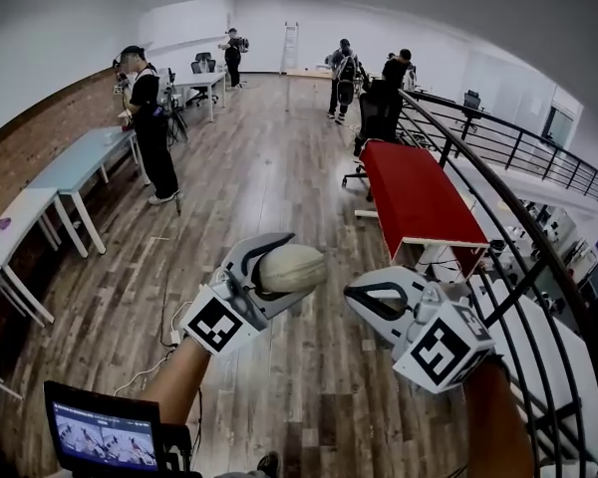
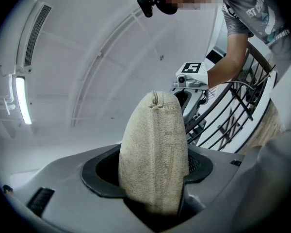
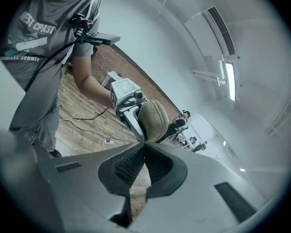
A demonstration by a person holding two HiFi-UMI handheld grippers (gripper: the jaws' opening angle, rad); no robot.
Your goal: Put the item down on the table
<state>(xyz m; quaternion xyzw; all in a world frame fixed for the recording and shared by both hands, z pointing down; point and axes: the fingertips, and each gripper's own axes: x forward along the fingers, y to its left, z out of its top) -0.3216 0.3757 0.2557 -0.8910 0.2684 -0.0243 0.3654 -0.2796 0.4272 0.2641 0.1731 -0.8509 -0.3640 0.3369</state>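
Beige woven sponge is pinched in the left gripper at the middle of the head view, above the wooden floor. Its long axis runs along the jaws, stitched end pointing outward to the right. The right gripper, just beside it, is pressed together, and the red table lies toward the upper right.

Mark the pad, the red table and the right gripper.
pad (image 1: 291, 267): head view, middle of its side.
red table (image 1: 414, 197): head view, bare top.
right gripper (image 3: 144, 143): right gripper view, where the tips meet.
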